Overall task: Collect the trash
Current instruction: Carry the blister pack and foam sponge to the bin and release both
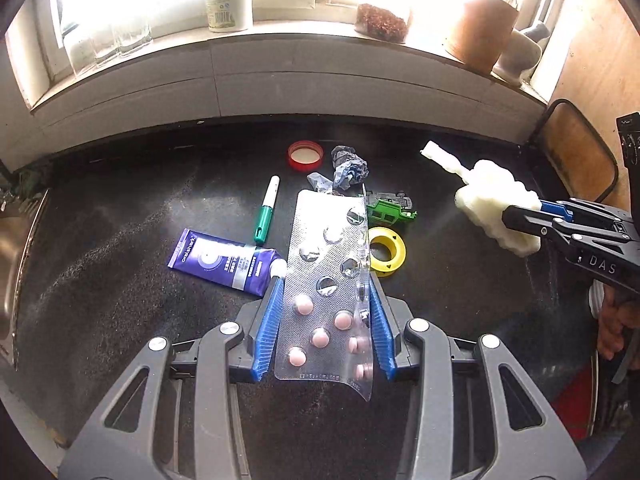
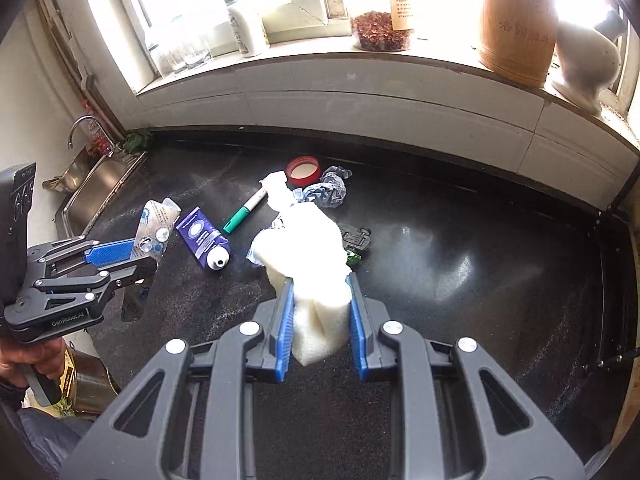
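Being carried above the surface [image 1: 120,240]: blister pack [image 1: 328,276] clamped in left gripper [image 1: 326,312], foam piece [image 2: 308,264] squeezed in right gripper [image 2: 320,332] | step: trash being transported | next: a bin, unseen, is being called for.

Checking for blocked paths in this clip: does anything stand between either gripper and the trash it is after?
No. The left gripper already clamps the pill pack between its jaws, and the right gripper clamps the white foam piece. Both are lifted off the black counter. No trash bin is in view.
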Available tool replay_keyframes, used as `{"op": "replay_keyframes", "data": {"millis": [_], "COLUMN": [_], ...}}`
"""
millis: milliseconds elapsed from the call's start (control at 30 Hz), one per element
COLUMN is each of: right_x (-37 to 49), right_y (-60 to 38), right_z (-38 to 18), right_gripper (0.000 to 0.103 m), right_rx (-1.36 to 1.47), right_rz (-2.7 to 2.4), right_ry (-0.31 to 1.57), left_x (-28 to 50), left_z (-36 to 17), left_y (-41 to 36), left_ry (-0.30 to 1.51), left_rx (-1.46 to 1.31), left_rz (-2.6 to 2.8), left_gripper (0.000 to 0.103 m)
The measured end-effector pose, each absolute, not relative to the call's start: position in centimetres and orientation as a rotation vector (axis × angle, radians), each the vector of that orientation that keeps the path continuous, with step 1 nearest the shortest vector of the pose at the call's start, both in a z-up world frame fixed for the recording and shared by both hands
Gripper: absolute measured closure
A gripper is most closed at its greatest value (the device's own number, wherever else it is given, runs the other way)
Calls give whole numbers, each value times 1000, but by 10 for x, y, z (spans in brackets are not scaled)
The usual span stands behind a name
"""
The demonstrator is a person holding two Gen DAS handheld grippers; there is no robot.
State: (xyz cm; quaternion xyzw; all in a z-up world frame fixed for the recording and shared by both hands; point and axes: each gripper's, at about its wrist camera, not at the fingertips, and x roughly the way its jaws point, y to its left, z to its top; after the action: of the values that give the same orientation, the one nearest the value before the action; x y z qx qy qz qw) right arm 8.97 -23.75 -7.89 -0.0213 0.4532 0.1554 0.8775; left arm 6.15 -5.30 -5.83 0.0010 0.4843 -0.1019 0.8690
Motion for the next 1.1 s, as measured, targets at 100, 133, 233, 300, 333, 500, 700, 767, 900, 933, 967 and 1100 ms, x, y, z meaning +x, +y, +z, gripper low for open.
{"op": "replay_keyframes", "data": {"millis": [100, 133, 233, 300, 333, 500, 700, 767, 900, 933, 967, 1100], "right_x": [88, 88, 88, 87, 86, 73, 18, -6, -52, -62, -71, -98], "right_y": [-224, -218, -187, -157, -140, -29, 113, 156, 234, 250, 266, 325], "right_z": [-73, -71, -66, -64, -64, -70, -94, -106, -139, -149, -160, -206], "right_gripper": [78, 78, 78, 78, 78, 78, 78, 78, 78, 78, 78, 78], "right_rx": [-64, -74, -105, -134, -150, -239, -395, -452, -563, -588, -610, -667], "right_rz": [349, 363, 428, 490, 524, 756, 1050, 1133, 1269, 1289, 1306, 1326], "right_ry": [933, 930, 923, 920, 918, 941, 988, 1009, 1065, 1078, 1100, 1208], "left_x": [52, 48, 32, 19, 9, -52, -153, -186, -253, -266, -278, -308], "left_z": [-52, -49, -41, -37, -35, -35, -57, -72, -108, -117, -127, -171], "left_y": [-38, -30, -2, 21, 34, 112, 203, 229, 272, 279, 287, 318], "left_ry": [993, 985, 959, 946, 939, 931, 945, 967, 997, 999, 1000, 1012], "left_rx": [-6, -11, -36, -42, -42, -141, -312, -371, -513, -541, -566, -671], "left_rz": [-175, -157, -89, -32, 6, 212, 499, 585, 713, 737, 755, 787], "left_gripper": [62, 62, 62, 62, 62, 62, 62, 62, 62, 62, 62, 61]}}
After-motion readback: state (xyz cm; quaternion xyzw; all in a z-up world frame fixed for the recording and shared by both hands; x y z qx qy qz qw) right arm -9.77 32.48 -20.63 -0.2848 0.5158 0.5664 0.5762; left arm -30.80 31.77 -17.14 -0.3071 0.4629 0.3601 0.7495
